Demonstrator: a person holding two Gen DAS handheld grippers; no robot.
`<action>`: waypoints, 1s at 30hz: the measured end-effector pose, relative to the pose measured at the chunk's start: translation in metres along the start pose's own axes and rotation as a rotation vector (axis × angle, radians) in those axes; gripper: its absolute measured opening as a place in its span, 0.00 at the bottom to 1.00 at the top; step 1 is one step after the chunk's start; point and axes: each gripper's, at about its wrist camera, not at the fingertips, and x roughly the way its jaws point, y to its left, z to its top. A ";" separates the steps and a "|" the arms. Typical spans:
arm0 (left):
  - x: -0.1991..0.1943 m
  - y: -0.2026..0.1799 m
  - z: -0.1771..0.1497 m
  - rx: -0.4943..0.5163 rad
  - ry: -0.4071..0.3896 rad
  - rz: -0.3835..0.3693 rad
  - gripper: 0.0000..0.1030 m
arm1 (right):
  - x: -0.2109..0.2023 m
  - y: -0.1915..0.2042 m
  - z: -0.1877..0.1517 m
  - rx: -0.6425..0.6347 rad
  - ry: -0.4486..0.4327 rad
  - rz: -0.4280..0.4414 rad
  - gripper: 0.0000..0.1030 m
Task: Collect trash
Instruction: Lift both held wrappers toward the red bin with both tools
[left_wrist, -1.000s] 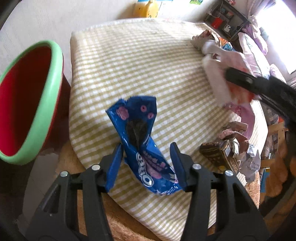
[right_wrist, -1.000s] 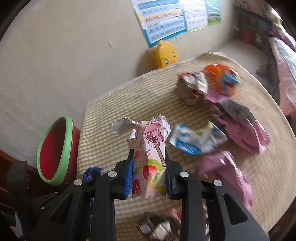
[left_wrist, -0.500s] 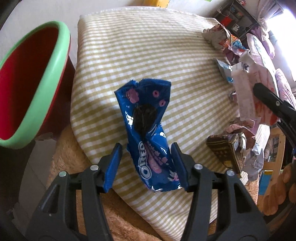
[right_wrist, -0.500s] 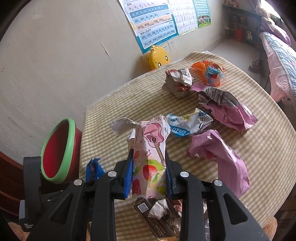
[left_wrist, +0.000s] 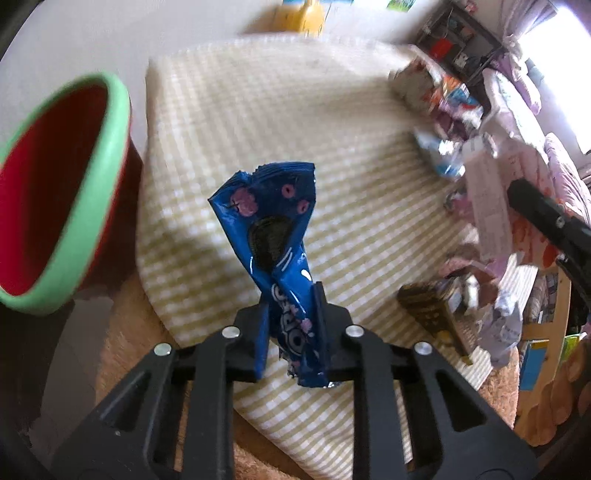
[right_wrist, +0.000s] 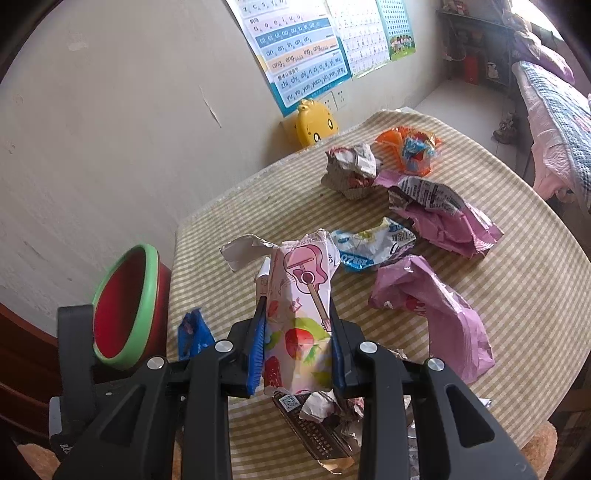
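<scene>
A crumpled blue foil Oreo biscuit wrapper, printed with pink circles and a dark biscuit, stands pinched in the left gripper, whose fingers have just been closing on it, above the near edge of the round worktop covered in yellow-and-white checked cloth. The right gripper holds tight one pink paper carton with a guitar and strawberries. Seven more crumpled wrappers lie on the cloth. One red bucket with a green rim stands beside the worktop.
</scene>
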 end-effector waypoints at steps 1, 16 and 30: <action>-0.007 -0.002 0.002 0.010 -0.028 0.008 0.19 | -0.003 0.000 0.001 0.002 -0.007 0.001 0.26; -0.109 -0.050 0.045 0.162 -0.429 0.055 0.19 | -0.079 0.001 0.030 0.039 -0.200 0.023 0.26; -0.130 -0.045 0.042 0.185 -0.485 0.020 0.19 | -0.108 0.009 0.042 0.021 -0.278 0.016 0.26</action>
